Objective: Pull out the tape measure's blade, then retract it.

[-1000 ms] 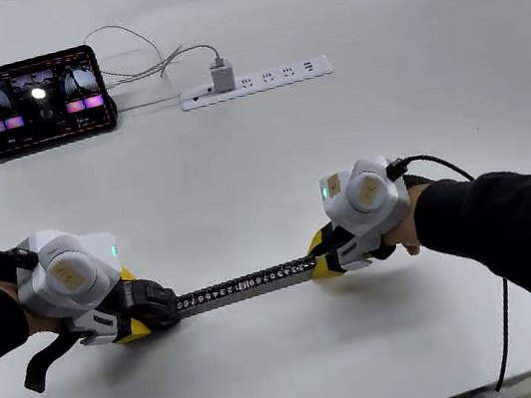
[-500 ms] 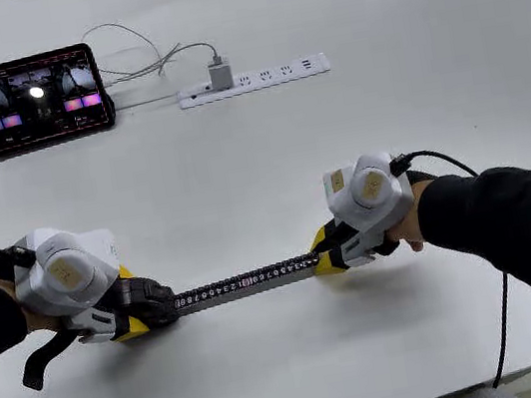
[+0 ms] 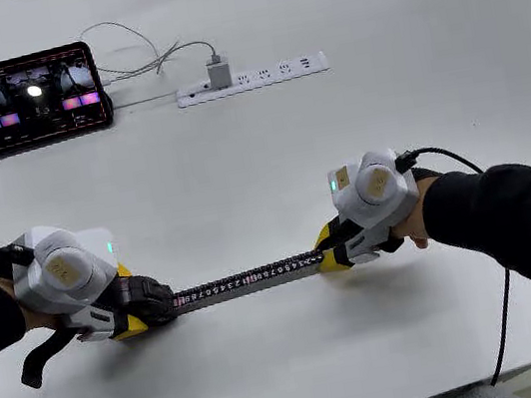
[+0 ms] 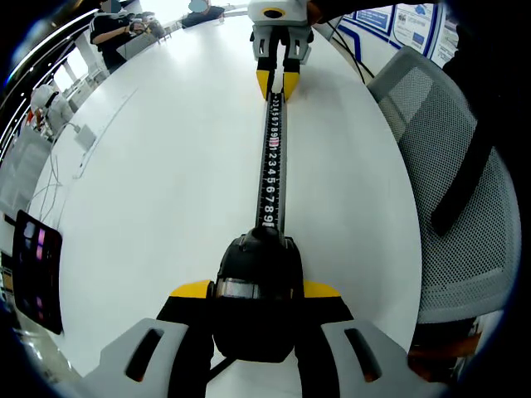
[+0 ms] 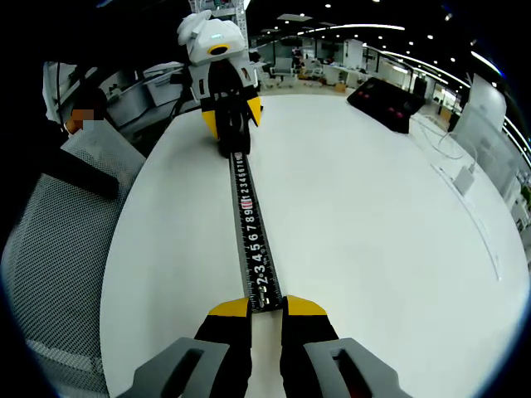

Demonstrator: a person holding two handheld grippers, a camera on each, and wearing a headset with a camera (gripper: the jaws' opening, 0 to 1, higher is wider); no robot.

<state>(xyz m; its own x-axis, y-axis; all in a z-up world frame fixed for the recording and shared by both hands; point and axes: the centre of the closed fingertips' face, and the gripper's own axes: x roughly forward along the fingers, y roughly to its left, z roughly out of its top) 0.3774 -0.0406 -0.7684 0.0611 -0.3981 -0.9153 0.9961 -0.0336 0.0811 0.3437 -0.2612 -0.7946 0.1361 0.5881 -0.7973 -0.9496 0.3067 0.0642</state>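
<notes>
Left hand-held gripper (image 3: 134,311) sat at the lower left of the head view, clamped around the black tape measure (image 3: 152,300) on the white counter (image 3: 353,114). The blade (image 3: 243,282) ran flat from it, out to the right. There the right hand-held gripper (image 3: 329,256) pinched the blade's far end between its yellow tips. Up at the top left a tablet (image 3: 34,97) stood lit, with a white power strip (image 3: 251,77) to its right.

Over to the left gripper view: the left hand-held gripper (image 4: 255,292) rose from the bottom, jaws closed on both sides of the tape measure (image 4: 259,261). The numbered blade (image 4: 271,166) shot straight up the frame. At the top it met the right hand-held gripper (image 4: 280,81), tips closed on the end. A grey mesh chair (image 4: 465,215) showed at the right edge.

Right gripper view: the right hand-held gripper (image 5: 265,308) came up from the bottom, its tips nipping the blade (image 5: 251,224) at its very end. The blade lay along the counter to the top. There the left hand-held gripper (image 5: 227,112) gripped the tape measure.
</notes>
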